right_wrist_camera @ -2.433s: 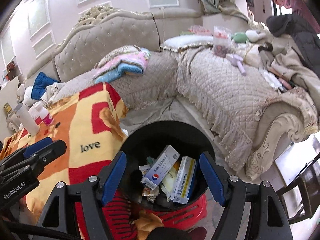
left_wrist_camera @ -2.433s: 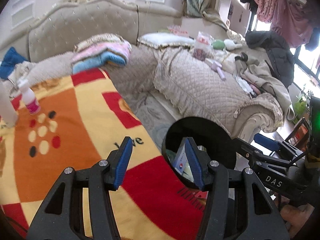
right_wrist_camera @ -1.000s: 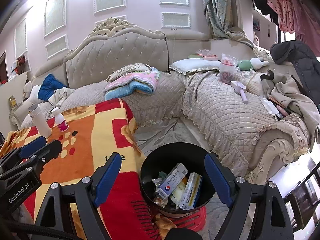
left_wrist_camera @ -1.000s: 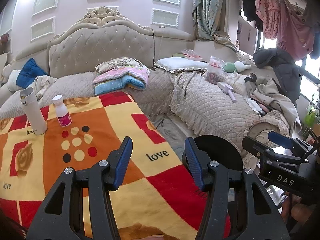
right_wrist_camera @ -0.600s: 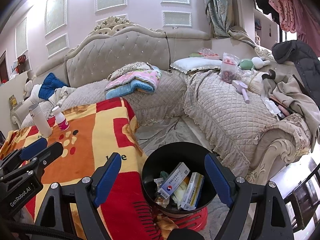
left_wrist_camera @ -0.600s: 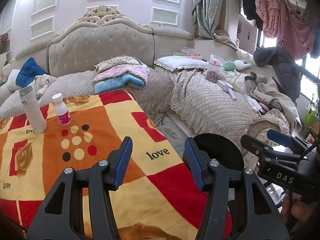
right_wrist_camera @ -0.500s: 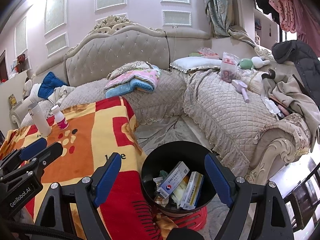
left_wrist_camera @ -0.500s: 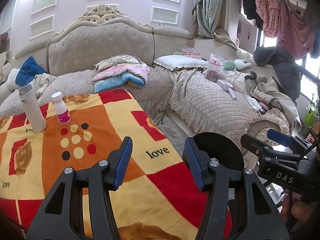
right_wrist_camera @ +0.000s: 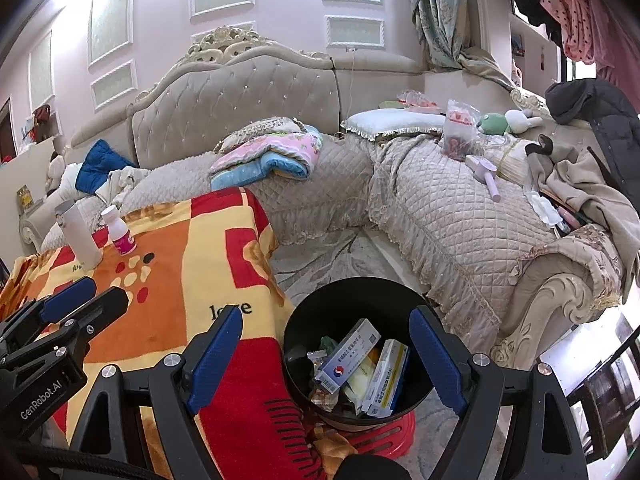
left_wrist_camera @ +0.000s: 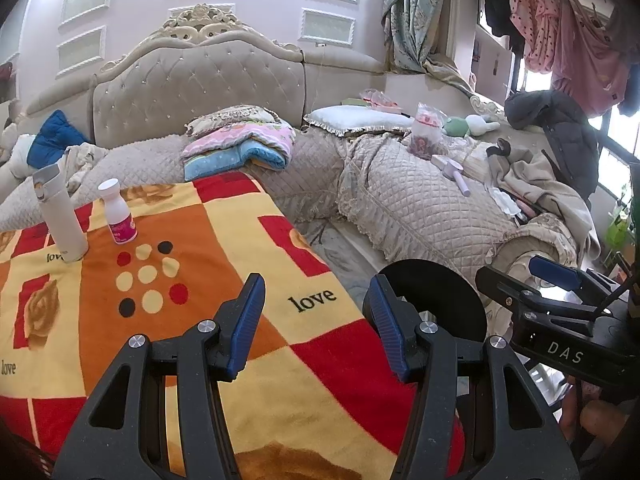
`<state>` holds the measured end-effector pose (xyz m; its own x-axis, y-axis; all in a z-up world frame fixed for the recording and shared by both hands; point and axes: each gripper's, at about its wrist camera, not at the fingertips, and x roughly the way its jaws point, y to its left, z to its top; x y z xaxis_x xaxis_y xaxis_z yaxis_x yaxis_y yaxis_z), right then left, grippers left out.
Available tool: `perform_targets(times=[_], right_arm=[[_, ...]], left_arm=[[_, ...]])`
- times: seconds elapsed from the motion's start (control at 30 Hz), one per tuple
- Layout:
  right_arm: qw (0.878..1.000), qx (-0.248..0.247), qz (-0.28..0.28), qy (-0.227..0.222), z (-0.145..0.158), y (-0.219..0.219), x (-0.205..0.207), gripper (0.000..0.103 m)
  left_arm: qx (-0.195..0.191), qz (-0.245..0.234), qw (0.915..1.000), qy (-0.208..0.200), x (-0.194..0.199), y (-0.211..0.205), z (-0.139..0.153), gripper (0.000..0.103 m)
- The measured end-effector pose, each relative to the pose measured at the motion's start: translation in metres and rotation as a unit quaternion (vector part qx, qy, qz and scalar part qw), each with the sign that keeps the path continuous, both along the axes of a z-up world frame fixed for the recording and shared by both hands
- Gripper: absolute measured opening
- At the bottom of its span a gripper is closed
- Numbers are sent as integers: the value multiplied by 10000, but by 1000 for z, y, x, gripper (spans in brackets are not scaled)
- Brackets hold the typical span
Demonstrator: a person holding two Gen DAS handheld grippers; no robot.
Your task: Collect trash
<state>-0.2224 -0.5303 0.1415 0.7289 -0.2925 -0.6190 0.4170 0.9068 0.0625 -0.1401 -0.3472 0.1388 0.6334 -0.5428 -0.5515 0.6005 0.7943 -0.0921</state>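
Observation:
A black trash bin [right_wrist_camera: 320,322] stands on the floor beside the blanket-covered table and holds several medicine boxes [right_wrist_camera: 347,356] and wrappers. It also shows in the left wrist view [left_wrist_camera: 440,292]. My right gripper [right_wrist_camera: 324,354] is open and empty above the bin. My left gripper [left_wrist_camera: 316,314] is open and empty above the blanket [left_wrist_camera: 180,280], near its right edge. A small white bottle with a pink label [left_wrist_camera: 117,212] and a tall white flask [left_wrist_camera: 60,216] stand at the blanket's far left.
A beige quilted corner sofa [left_wrist_camera: 400,208] runs behind and to the right, with folded blankets [left_wrist_camera: 236,148], a pillow, toys and clothes on it. A red stool [right_wrist_camera: 384,436] sits under the bin. The right gripper shows in the left wrist view [left_wrist_camera: 556,312].
Both grippers have lifted and pulled back from the bin since 2.4 s ago; over the last second the views barely shift. Both stay open.

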Motion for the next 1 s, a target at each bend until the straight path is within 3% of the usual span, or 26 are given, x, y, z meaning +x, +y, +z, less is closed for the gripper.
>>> perform_targets(times=[0.8, 1.0], right_arm=[[9998, -7, 19, 177, -9, 1, 7, 84], [9996, -10, 123, 257, -12, 9, 16, 84]], left_arm=[[-37, -73, 9999, 117, 4, -2, -7, 53], [4, 218, 9995, 239, 20, 20, -15, 53]])
